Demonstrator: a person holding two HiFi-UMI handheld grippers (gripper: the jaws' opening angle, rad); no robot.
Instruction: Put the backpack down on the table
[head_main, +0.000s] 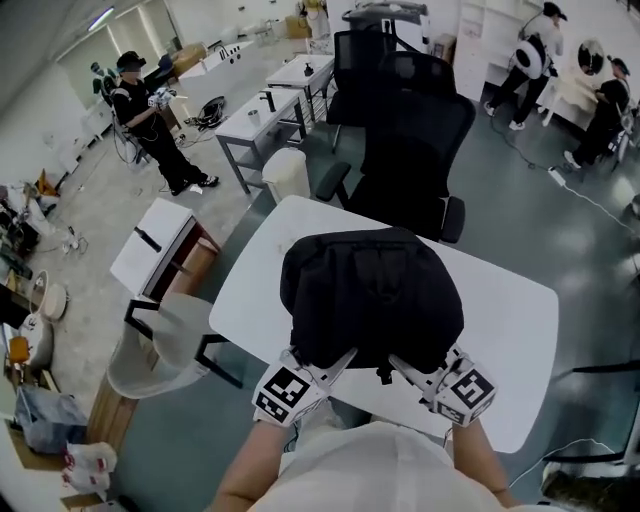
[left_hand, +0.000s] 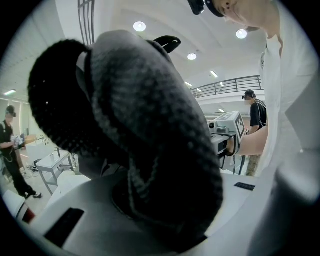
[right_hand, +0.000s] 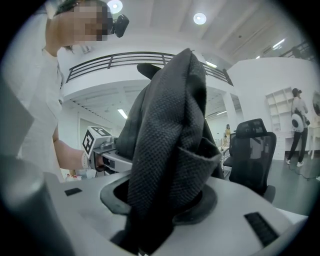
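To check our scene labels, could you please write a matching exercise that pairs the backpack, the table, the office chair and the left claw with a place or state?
1. backpack
2. table
3. office chair
4. left claw

a. white, under the backpack
b. shut on dark fabric
c. at the table's far edge
d. gripped at its near edge

Pairs: 1-d, 2-a, 3-c, 4-b.

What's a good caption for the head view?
Left tool and right tool grip a black backpack over the white table.

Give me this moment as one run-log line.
object: backpack over white table | left gripper: shut on backpack | right gripper: shut on backpack | release: not yet
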